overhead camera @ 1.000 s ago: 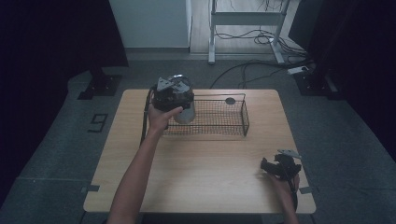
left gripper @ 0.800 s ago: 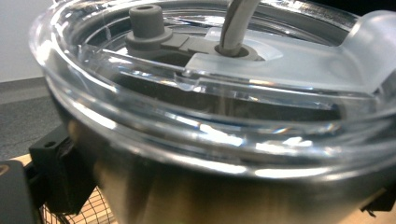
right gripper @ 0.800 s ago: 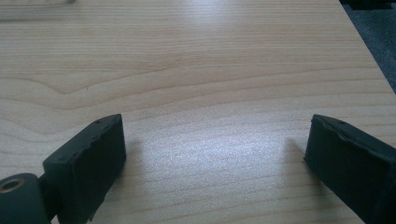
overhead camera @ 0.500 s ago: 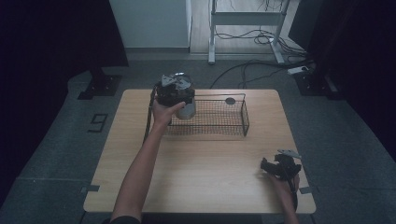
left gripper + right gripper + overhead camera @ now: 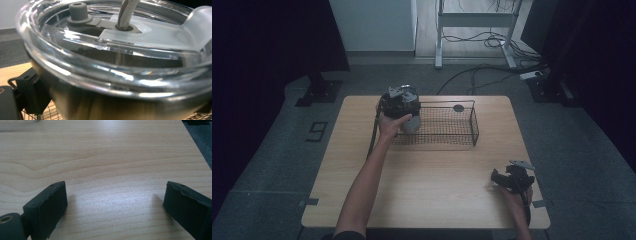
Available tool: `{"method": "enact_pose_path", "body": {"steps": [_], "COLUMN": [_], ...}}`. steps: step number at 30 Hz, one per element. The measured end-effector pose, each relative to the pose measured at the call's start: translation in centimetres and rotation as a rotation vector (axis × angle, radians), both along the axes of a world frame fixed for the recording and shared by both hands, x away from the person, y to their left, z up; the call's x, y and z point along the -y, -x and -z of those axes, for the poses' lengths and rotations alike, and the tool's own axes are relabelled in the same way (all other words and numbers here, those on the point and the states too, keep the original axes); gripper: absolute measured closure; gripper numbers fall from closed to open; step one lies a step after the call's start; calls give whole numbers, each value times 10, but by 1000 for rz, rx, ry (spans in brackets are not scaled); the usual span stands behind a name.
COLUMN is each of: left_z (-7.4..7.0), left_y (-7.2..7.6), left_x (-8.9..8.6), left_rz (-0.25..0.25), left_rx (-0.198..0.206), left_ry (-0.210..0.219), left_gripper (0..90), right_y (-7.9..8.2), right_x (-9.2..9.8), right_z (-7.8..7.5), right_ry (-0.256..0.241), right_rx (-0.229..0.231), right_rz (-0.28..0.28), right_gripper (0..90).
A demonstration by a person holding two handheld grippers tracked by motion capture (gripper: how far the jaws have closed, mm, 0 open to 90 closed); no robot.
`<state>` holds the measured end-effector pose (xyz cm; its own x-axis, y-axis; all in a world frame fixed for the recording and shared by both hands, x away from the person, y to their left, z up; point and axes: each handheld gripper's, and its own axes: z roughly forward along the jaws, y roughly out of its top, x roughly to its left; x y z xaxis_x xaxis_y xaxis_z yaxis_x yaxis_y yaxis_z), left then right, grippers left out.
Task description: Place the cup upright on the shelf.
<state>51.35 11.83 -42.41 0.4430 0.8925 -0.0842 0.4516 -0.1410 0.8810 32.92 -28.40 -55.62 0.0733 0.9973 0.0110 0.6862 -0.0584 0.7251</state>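
Since the earlier frame, the left gripper had shifted a little toward the far edge of the surface, carrying the tumbler with it, while the right gripper had stayed where it was. From the high view, the left gripper sat at the left end of the wire basket, with the steel tumbler just below it against the basket's left wall; whether the cup stood inside or just at the rim could not be told. In the left gripper view the tumbler loomed very close, its clear lid with a grey stopper and straw hole uppermost, and basket mesh showing at the bottom corners. The jaws were hidden by the cup, so I could not tell whether the left gripper was clamped or loose. A small dark disc lay in the basket's far right part. The right gripper rested near the surface's near right corner, close to the right edge, its jaws spread wide with bare wood between them. Most of the near half of the surface lay open between the two arms.
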Motion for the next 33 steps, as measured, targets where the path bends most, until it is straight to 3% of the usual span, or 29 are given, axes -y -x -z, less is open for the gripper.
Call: {"method": "enact_pose_path", "body": {"steps": [8, 20, 27, 33], "left_z": [20, 38, 41, 46], "left_y": [-6, -10, -8, 2], "left_x": [3, 4, 4, 6], "left_rz": [-22, -46, -52, -27], "left_rx": [-39, -76, -69, -30], "left_ry": [-39, -56, -53, -94], "left_gripper": [38, 38, 37, 33], "right_y": [0, 0, 0, 0], "right_x": [0, 0, 0, 0], "right_z": [0, 0, 0, 0], "right_ry": [0, 1, 1, 0], "right_rx": [0, 0, 0, 0], "right_rz": [0, 0, 1, 0], "right_gripper": [50, 50, 50, 50]}}
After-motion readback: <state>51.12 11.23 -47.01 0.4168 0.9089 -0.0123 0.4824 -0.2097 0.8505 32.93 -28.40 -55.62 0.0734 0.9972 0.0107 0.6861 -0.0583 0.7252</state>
